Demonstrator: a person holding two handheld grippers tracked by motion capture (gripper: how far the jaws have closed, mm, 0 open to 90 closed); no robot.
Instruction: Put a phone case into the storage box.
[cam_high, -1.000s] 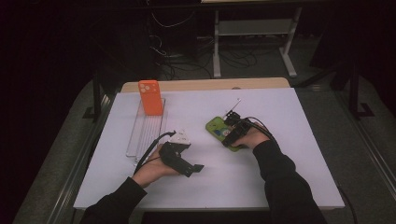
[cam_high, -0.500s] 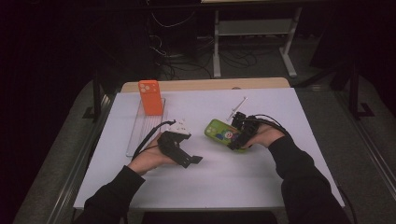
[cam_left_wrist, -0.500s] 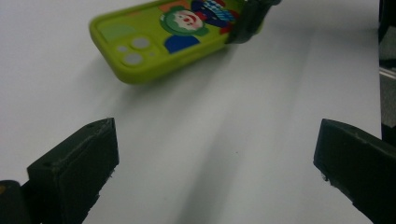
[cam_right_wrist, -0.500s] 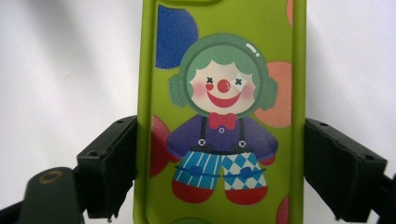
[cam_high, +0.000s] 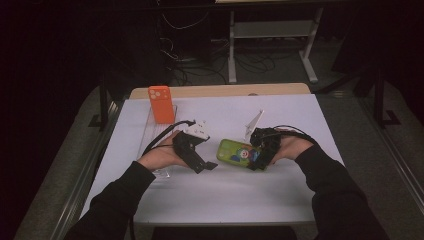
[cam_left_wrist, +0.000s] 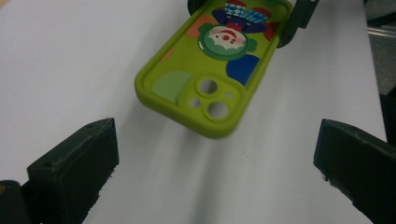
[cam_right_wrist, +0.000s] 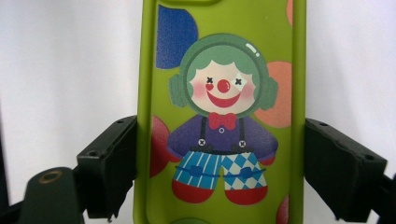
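Compared with the high view one second ago, both hands have risen off the white surface (cam_high: 300, 115) and moved closer together. The right tool (cam_high: 258, 159) has carried the green phone case (cam_high: 234, 152) along with it, and the left tool (cam_high: 207, 166), formerly farther toward the near left of the sheet, now points at the case's free end from just beside it. The right tool is clamped on the green phone case: in the right gripper view its two black jaws press against the case's long edges (cam_right_wrist: 223, 116), one on each side. The case is held above the surface, as the soft shadow beneath it in the left gripper view indicates. The left tool's jaws stand wide apart with nothing between them; in the left gripper view the camera-cutout end of the case (cam_left_wrist: 205, 88) sits ahead of the jaws, clear of both. The orange phone case (cam_high: 161, 104) stands upright at the far end of the clear tray (cam_high: 150, 131), in the same position as before. The small white stand (cam_high: 254, 125) remains beyond the right tool. No brand name or legible writing appears on either case; the green case carries only a printed clown figure with coloured dots.
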